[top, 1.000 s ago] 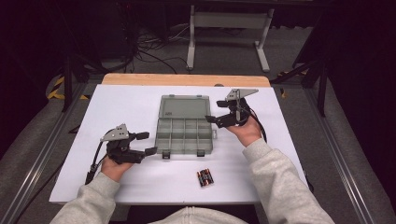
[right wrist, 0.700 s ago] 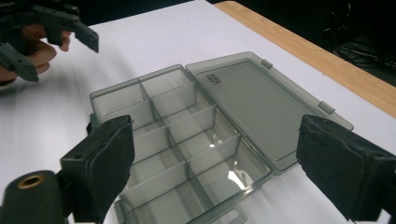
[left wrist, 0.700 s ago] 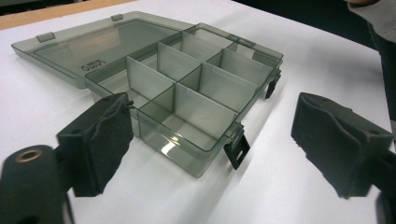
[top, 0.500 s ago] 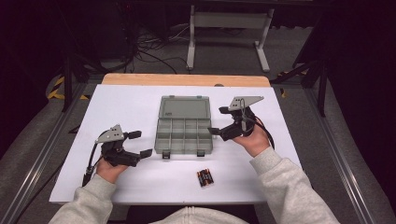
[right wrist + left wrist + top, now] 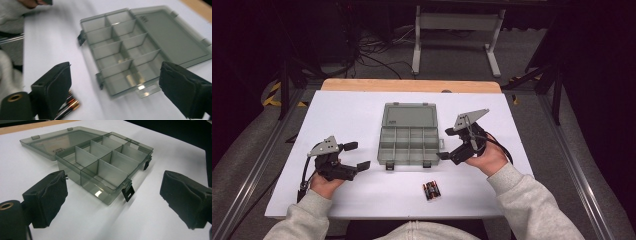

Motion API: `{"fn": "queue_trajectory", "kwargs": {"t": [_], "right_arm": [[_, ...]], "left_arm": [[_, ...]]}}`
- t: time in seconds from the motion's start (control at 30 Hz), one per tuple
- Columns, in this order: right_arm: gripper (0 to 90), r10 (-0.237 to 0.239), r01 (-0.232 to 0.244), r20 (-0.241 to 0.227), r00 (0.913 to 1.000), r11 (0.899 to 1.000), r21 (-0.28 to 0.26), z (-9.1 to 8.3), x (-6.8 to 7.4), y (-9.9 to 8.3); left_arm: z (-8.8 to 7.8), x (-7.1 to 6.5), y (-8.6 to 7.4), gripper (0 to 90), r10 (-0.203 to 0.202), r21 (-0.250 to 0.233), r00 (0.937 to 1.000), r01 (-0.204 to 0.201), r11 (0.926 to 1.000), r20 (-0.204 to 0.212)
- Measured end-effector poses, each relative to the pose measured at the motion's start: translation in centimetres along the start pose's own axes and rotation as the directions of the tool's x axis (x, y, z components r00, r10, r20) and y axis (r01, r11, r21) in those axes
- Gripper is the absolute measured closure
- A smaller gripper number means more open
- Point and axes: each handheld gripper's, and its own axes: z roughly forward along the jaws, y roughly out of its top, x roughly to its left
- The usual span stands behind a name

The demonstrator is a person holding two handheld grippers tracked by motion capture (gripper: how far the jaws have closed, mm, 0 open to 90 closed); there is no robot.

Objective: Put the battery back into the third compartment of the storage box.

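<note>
Clear compartment box (image 5: 410,144) sits mid-bench (image 5: 352,115), lid (image 5: 409,116) laid flat open behind it, compartments bare; left gripper (image 5: 353,156) rests off the box's left front corner, jaws just opened wide, nothing between them; right gripper (image 5: 446,146) hangs just beside the box's right edge, jaws apart and empty, lately easing inward; batteries (image 5: 431,190) lie near the front edge.

Lab: white-topped table (image 5: 362,115), floor cables (image 5: 362,55)
</note>
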Motion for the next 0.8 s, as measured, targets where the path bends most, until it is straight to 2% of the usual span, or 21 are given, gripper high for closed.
{"fn": "queue_trajectory", "kwargs": {"t": [0.17,0.33,0.53,0.73,0.8], "right_arm": [[12.7,-0.012,0.013,-0.017,0.9998,0.999,0.053,0.0,0.7,-0.1],[12.5,-0.045,0.048,-0.033,0.9984,0.995,0.083,-0.1,1.7,0.1],[11.9,-0.075,0.083,-0.064,0.9952,0.987,0.137,0.3,2.5,0.2],[12.0,-0.089,0.102,-0.082,0.9926,0.981,0.164,0.6,3.0,0.1],[12.7,-0.098,0.114,-0.093,0.9908,0.976,0.187,0.9,3.2,-0.1]], "left_arm": [[-0.1,0.0,-0.1,7.2,0.001,0.003,1.0000,-0.001,1.0000,-0.003],[-0.1,0.1,-0.1,7.1,-0.003,0.003,1.0000,0.003,1.0000,-0.001],[-0.1,0.1,-0.1,7.1,-0.003,0.006,1.0000,0.003,1.0000,0.000],[-0.1,0.1,-0.1,7.1,-0.004,0.008,1.0000,0.004,1.0000,0.002],[-0.1,0.1,-0.1,7.1,-0.004,0.010,1.0000,0.004,0.9999,0.002]]}}
